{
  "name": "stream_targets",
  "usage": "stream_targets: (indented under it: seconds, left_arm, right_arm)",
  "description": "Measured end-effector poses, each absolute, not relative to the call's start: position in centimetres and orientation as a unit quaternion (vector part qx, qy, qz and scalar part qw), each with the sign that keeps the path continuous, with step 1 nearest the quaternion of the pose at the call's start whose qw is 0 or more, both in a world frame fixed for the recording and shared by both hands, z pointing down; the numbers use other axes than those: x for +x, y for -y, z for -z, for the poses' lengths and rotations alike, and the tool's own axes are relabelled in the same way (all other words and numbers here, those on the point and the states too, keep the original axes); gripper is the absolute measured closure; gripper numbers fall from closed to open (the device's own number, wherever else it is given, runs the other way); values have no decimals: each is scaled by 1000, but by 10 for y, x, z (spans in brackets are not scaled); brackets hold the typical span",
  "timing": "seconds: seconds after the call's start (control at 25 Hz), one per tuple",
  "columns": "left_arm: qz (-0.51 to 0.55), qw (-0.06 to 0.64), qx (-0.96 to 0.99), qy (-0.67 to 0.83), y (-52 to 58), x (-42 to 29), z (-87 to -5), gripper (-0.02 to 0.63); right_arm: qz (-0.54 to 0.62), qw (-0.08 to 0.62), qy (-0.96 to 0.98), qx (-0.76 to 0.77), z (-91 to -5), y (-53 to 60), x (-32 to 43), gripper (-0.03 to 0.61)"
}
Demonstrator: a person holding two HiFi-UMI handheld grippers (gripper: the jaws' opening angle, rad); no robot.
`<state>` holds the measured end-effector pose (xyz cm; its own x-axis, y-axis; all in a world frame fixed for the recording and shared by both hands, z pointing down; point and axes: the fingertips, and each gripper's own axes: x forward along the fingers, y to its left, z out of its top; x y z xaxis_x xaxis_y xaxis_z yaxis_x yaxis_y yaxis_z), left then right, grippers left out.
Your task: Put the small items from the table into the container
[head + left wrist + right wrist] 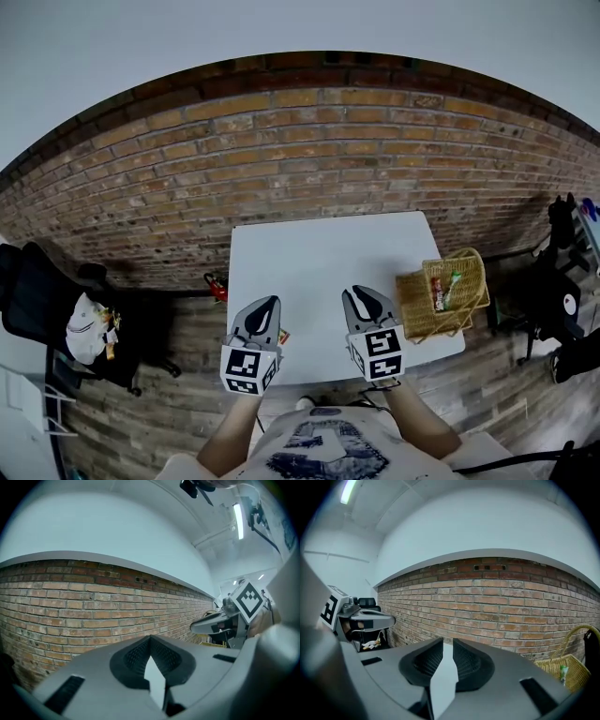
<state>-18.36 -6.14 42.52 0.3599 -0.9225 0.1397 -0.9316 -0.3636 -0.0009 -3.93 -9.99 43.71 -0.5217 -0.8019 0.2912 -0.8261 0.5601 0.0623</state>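
The person is holding both grippers level over the near part of the white table (309,248), side by side and pointing toward the brick wall (281,159).

The left gripper (270,303) is resting with its jaws together: the tips are meeting at the front, and only a wedge of white tabletop is showing behind them. Nothing is sitting between them. A small orange item (283,336) is lying on the table just to the right of this gripper's body, behind the jaw tips and nearer the person.

The right gripper (359,293) is standing with its jaws a narrow slit apart. Only bare tabletop is showing through the gap, so it is gripping nothing.

The wicker basket (412,309) is sitting to the right of the right gripper's jaws, near but apart from them, at the table's right edge. A red packet (438,293) and a green-and-white item (453,284) are lying inside it.

Ahead of both pairs of jaws the tabletop is running on toward the wall. Far to the left of the left jaws, off the table, a black chair (37,300) is standing on the floor.
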Motion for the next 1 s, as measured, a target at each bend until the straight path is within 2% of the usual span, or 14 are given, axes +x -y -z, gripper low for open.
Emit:
stream_targets:
  seconds: [1.0]
  left_arm:
    - [-54,53,828,555,58,-195,-433,566]
  right_arm:
    - [-49,159,870,465,-445,93,-53,500]
